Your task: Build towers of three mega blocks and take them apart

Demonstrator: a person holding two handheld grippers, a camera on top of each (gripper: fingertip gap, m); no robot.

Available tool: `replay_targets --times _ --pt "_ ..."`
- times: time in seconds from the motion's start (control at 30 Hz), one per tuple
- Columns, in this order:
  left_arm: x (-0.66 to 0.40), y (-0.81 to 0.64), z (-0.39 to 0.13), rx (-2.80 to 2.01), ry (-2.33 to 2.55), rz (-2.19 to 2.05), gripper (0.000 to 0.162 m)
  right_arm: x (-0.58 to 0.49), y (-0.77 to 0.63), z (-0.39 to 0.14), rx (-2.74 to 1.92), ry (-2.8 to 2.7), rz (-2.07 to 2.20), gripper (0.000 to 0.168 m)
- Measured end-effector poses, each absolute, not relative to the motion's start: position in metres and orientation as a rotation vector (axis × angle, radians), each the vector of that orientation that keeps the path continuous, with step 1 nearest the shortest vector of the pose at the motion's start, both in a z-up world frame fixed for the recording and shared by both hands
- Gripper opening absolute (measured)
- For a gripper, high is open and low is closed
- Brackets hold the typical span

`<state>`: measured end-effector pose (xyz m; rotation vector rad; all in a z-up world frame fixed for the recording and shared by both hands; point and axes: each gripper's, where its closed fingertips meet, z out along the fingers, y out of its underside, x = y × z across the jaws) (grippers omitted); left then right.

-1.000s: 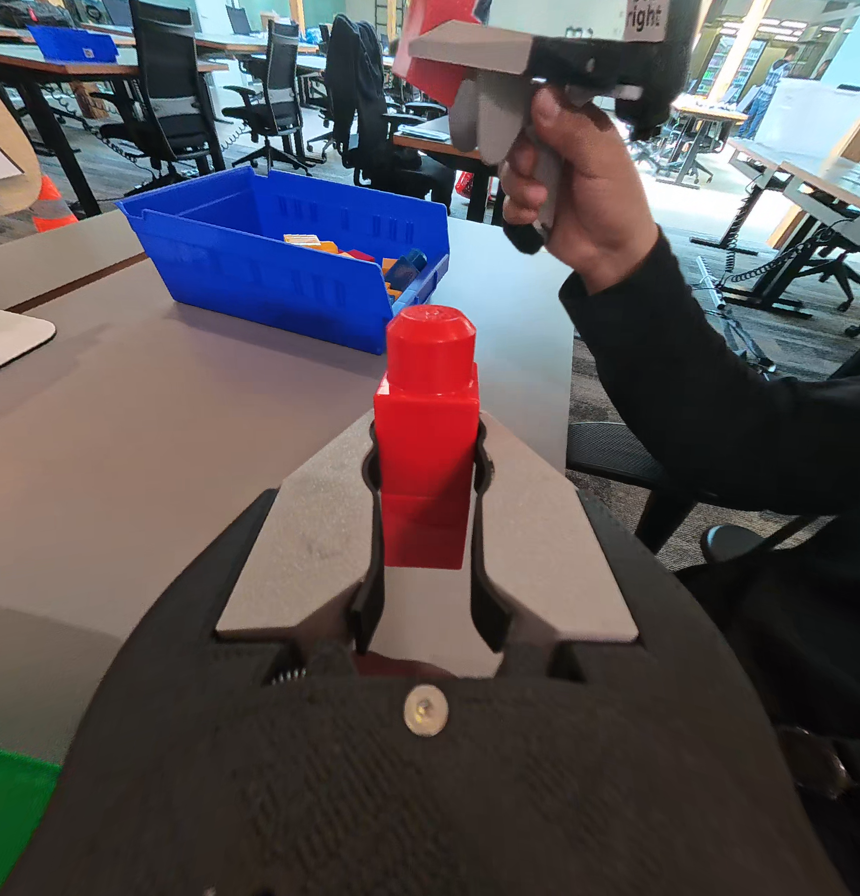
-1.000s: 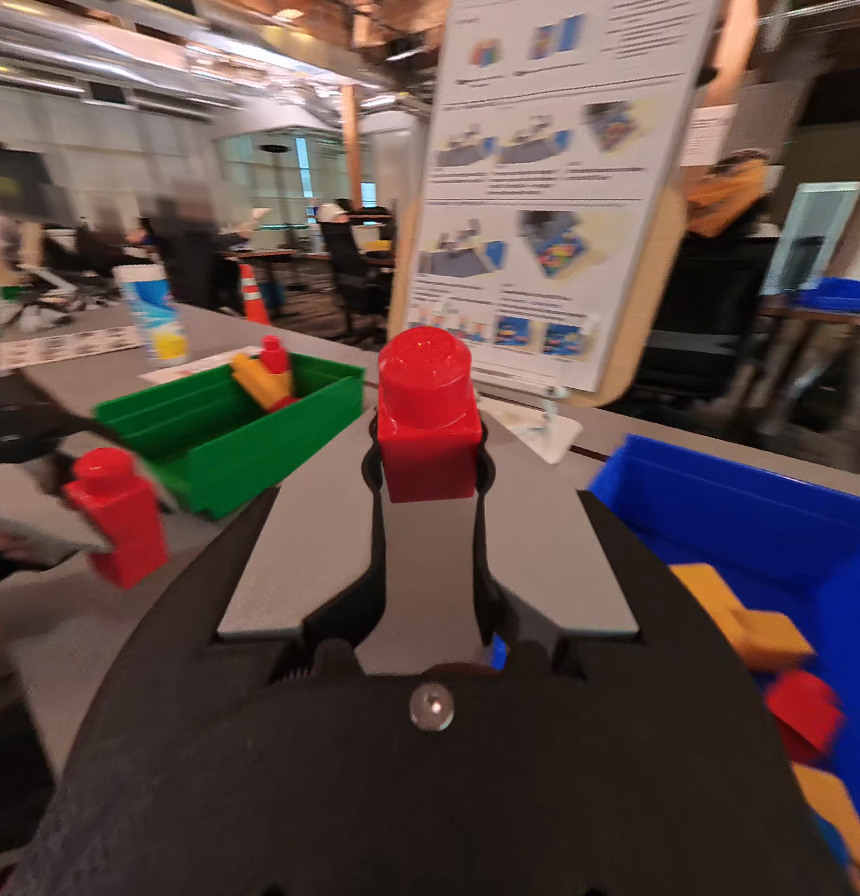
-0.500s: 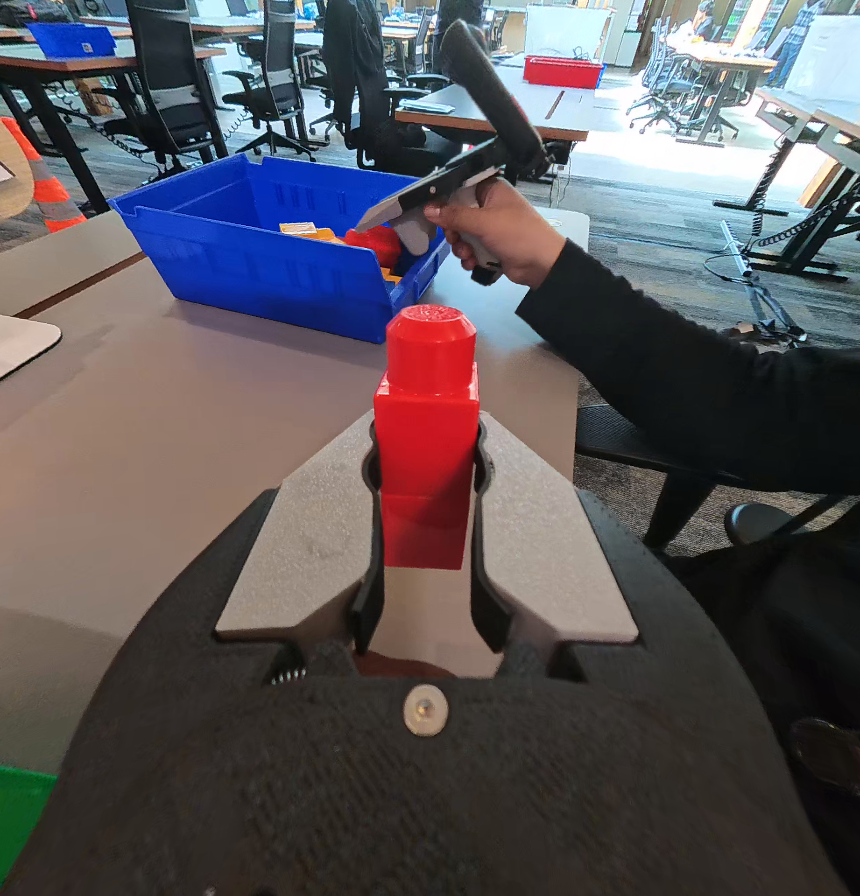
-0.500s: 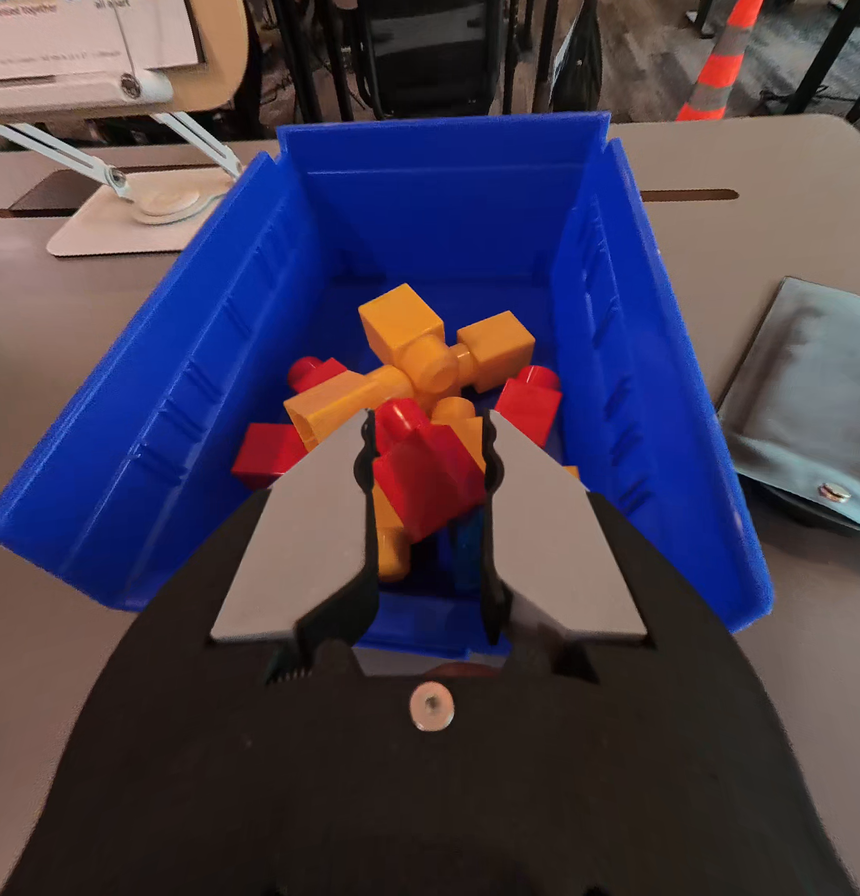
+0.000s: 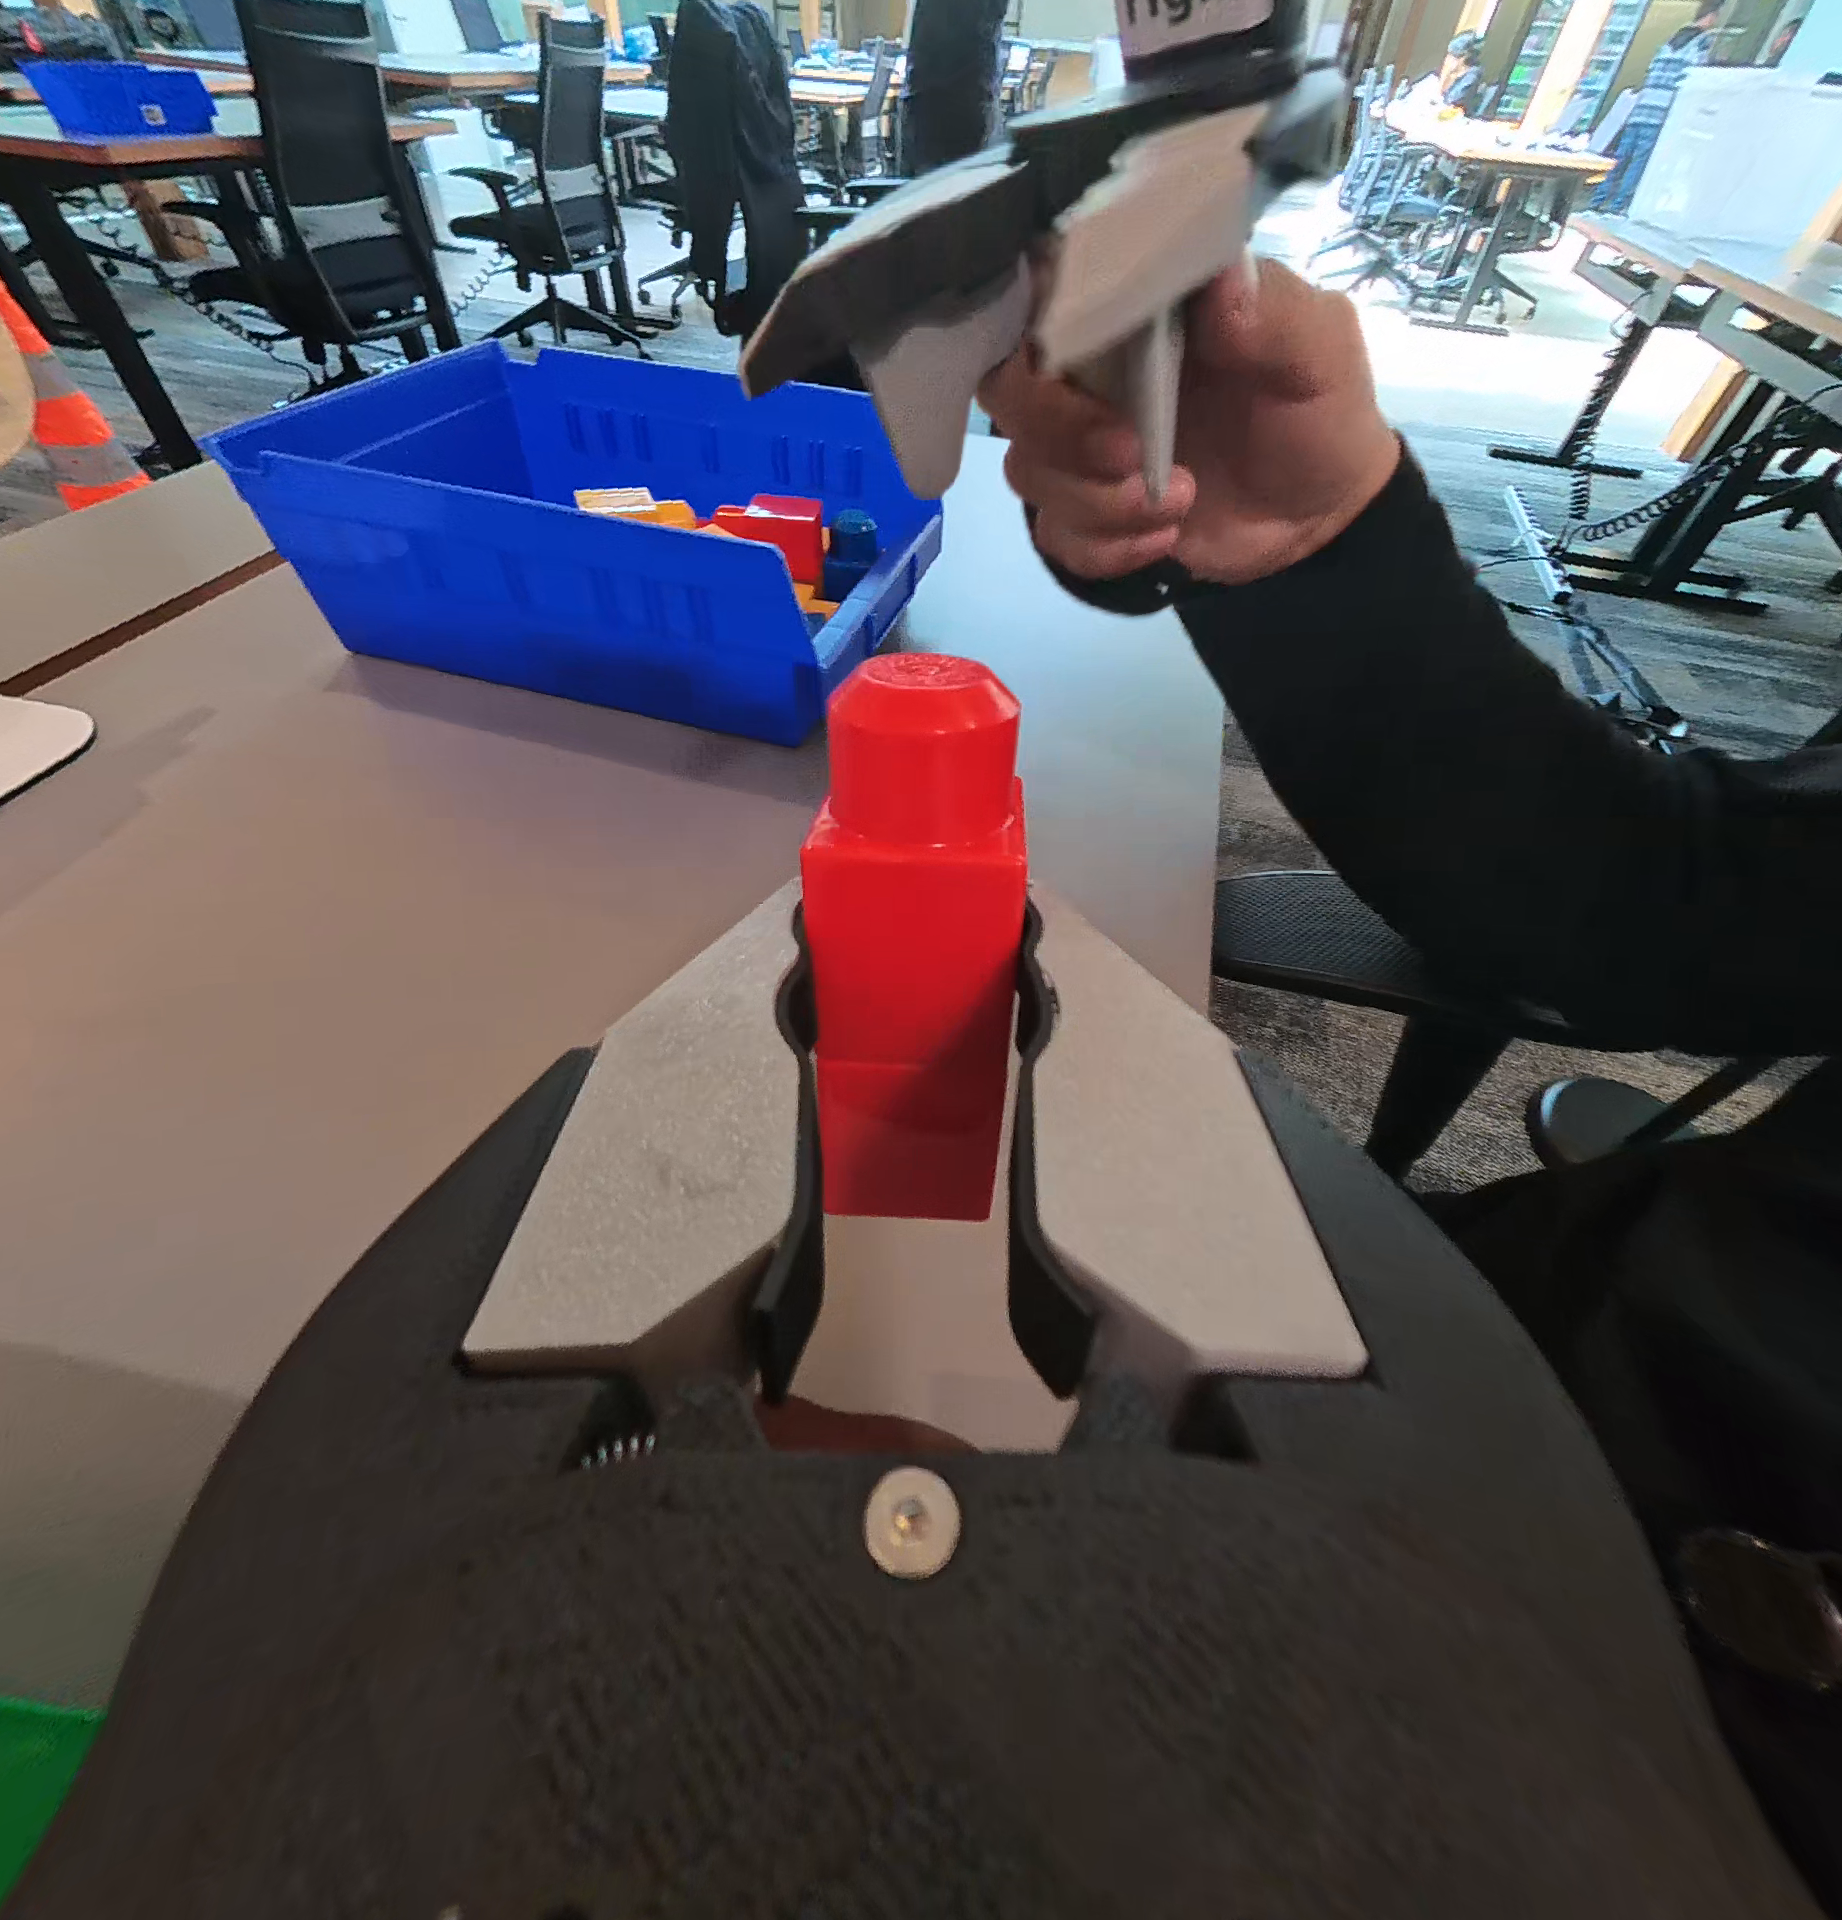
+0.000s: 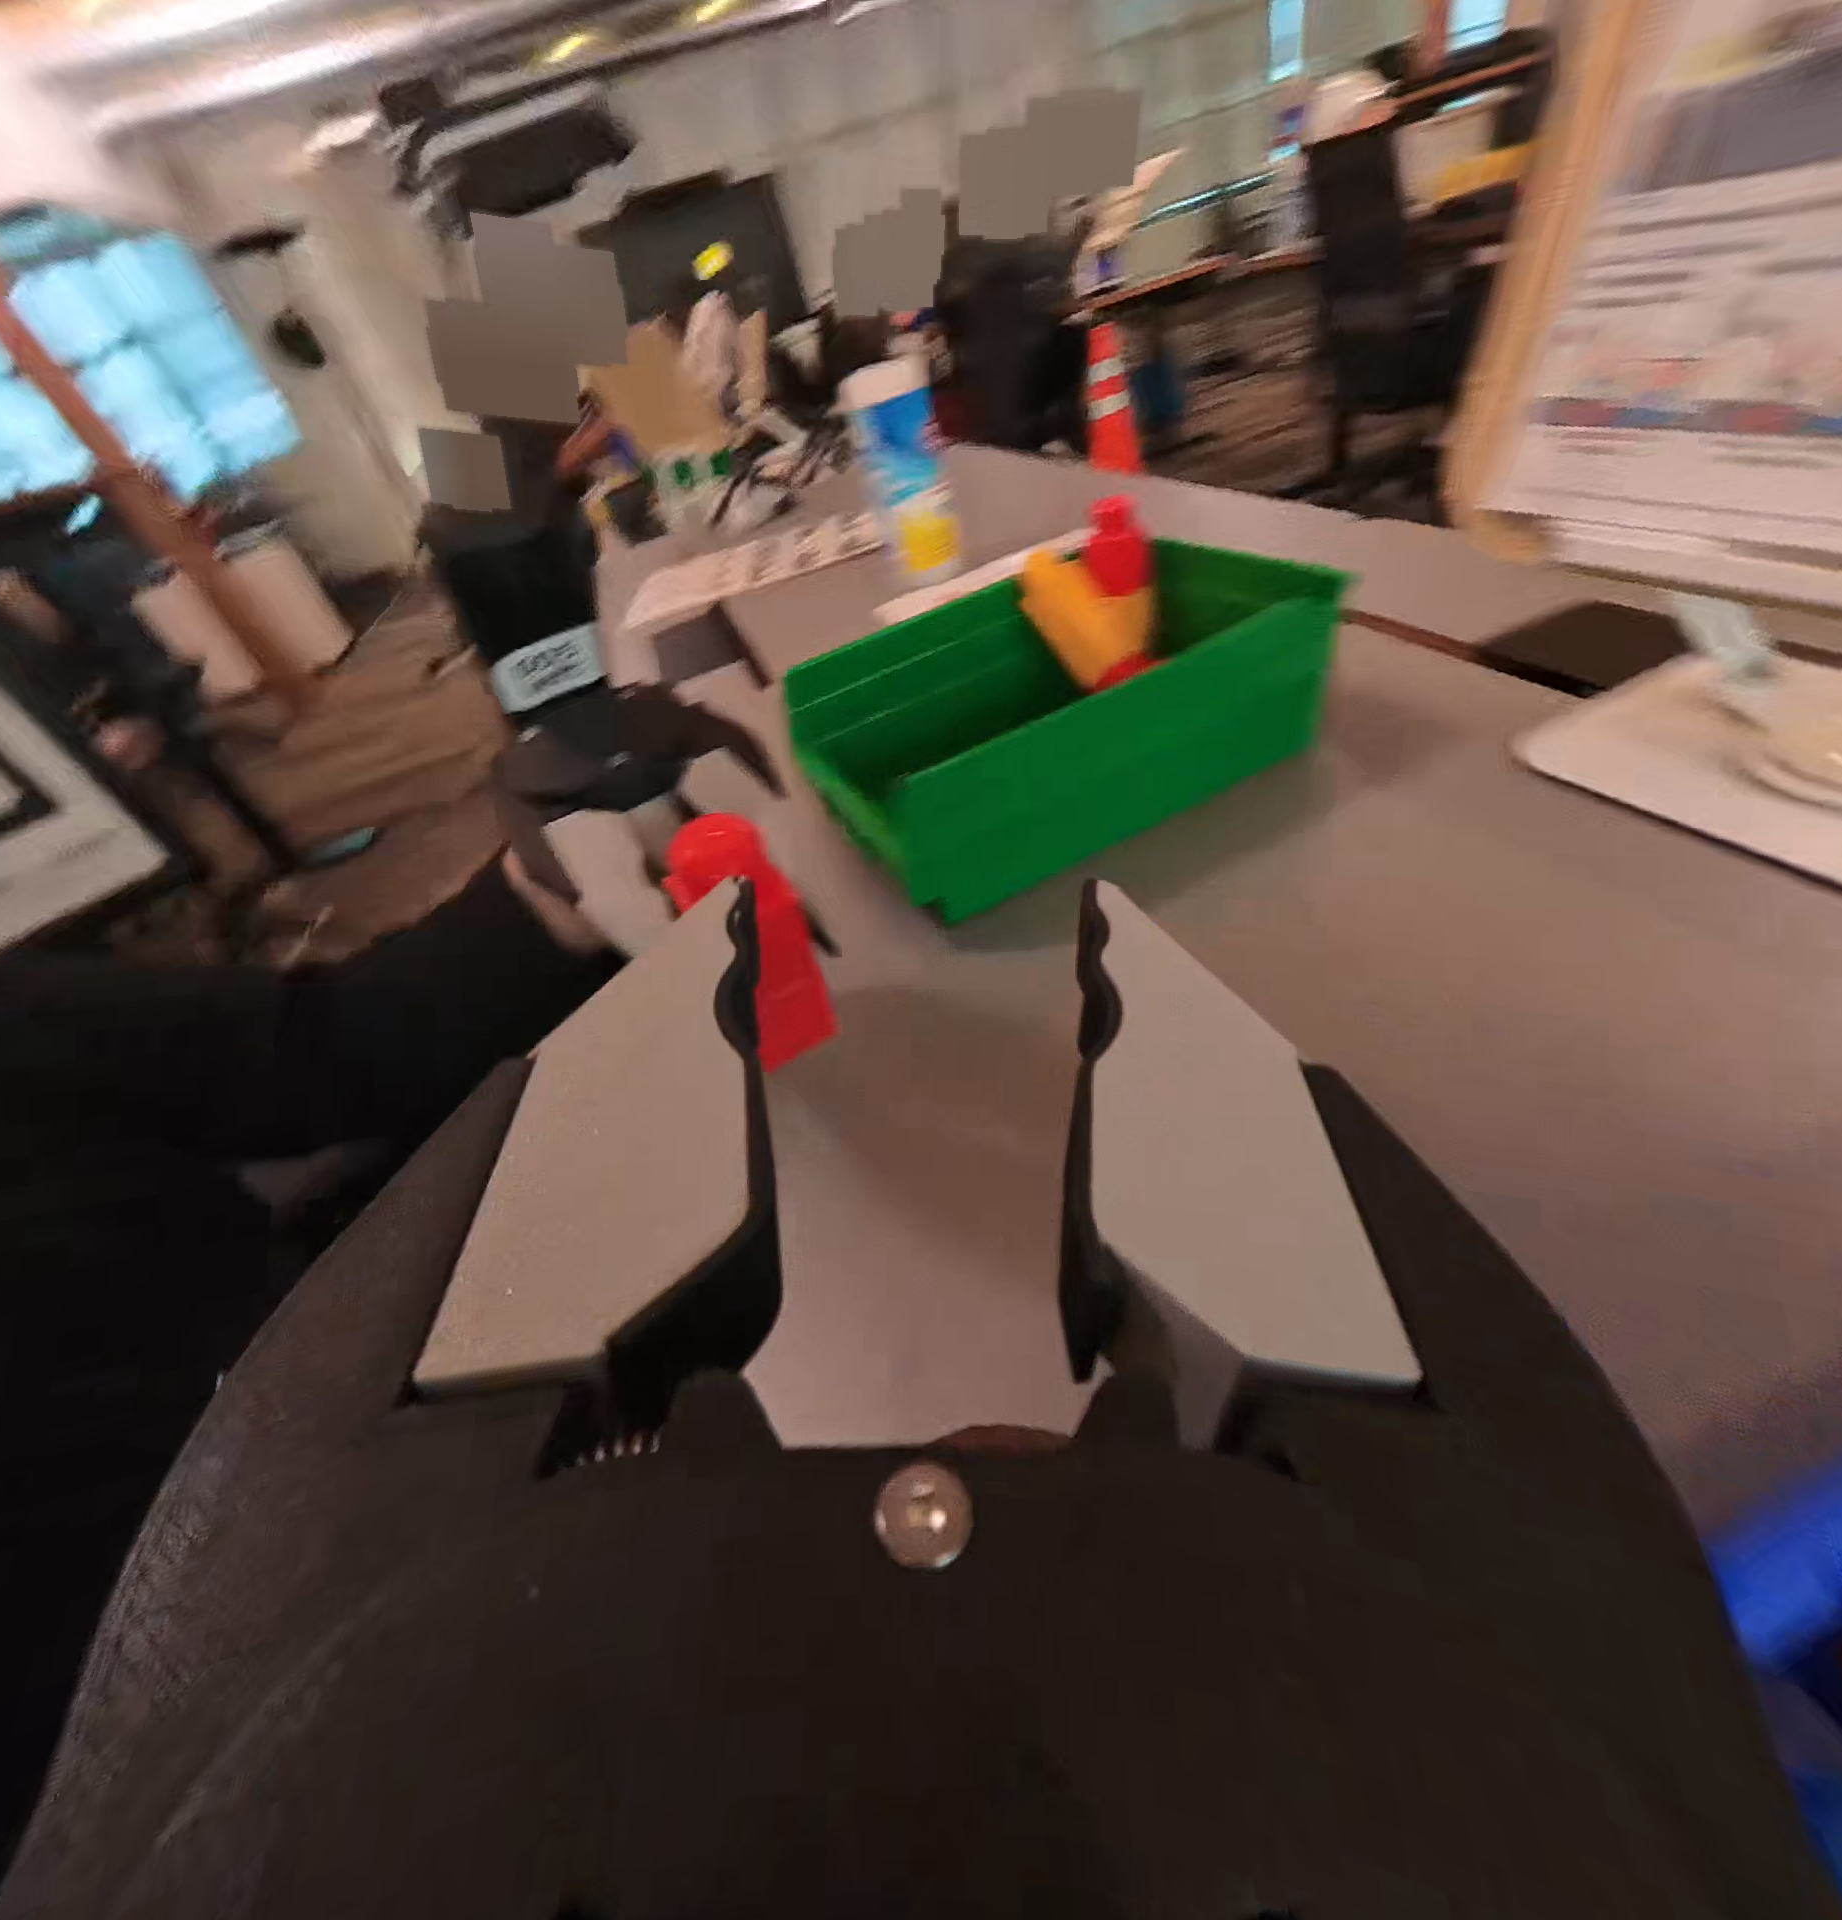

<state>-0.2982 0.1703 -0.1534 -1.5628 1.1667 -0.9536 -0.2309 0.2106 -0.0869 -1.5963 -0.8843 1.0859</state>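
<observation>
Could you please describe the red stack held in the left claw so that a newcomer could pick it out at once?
Start at the grey table with the blue bin at its far end. Nearer the camera, the left claw is shut on a red two-block stack, upright with a round stud on top. Unlike the loose blocks in the bin, it is held.

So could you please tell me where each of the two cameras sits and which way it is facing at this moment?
Left wrist view: on the left gripper, facing across the grey table to the blue bin; its fingers clamp a red two-block stack, and the person's right hand holds the right gripper.
Right wrist view: on the right gripper, fingers open, facing the green bin.
Shared: the red stack and the table.
</observation>
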Motion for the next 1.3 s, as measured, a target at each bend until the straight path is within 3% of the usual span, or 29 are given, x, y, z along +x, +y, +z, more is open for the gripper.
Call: replay_targets --times 0.3,0.4,0.57,0.67,0.73,0.77,1.3 --pt "-0.297 0.155 -0.148 -1.509 1.232 -0.942 0.034 -0.328 0.168 -0.108 -1.521 -1.141 1.007 0.052" --pt "-0.296 0.156 -0.148 -1.513 1.228 -0.918 0.034 -0.335 0.158 -0.105 -1.489 -1.139 1.153 0.027" --pt "-0.297 0.158 -0.15 -1.533 1.223 -0.923 0.034 -0.338 0.159 -0.108 -1.484 -1.137 1.147 0.027" --pt "-0.296 0.158 -0.149 -1.527 1.217 -0.944 0.034 -0.342 0.153 -0.116 -1.519 -1.179 1.174 0.052" --pt "-0.295 0.155 -0.15 -1.529 1.229 -0.954 0.034 -0.343 0.159 -0.119 -1.509 -1.181 1.089 0.03" --pt "-0.295 0.156 -0.152 -1.534 1.23 -0.943 0.034 -0.343 0.159 -0.12 -1.506 -1.192 1.05 0.028" --pt "-0.296 0.155 -0.151 -1.538 1.226 -0.929 0.035 -0.338 0.158 -0.112 -1.494 -1.19 0.959 0.027"
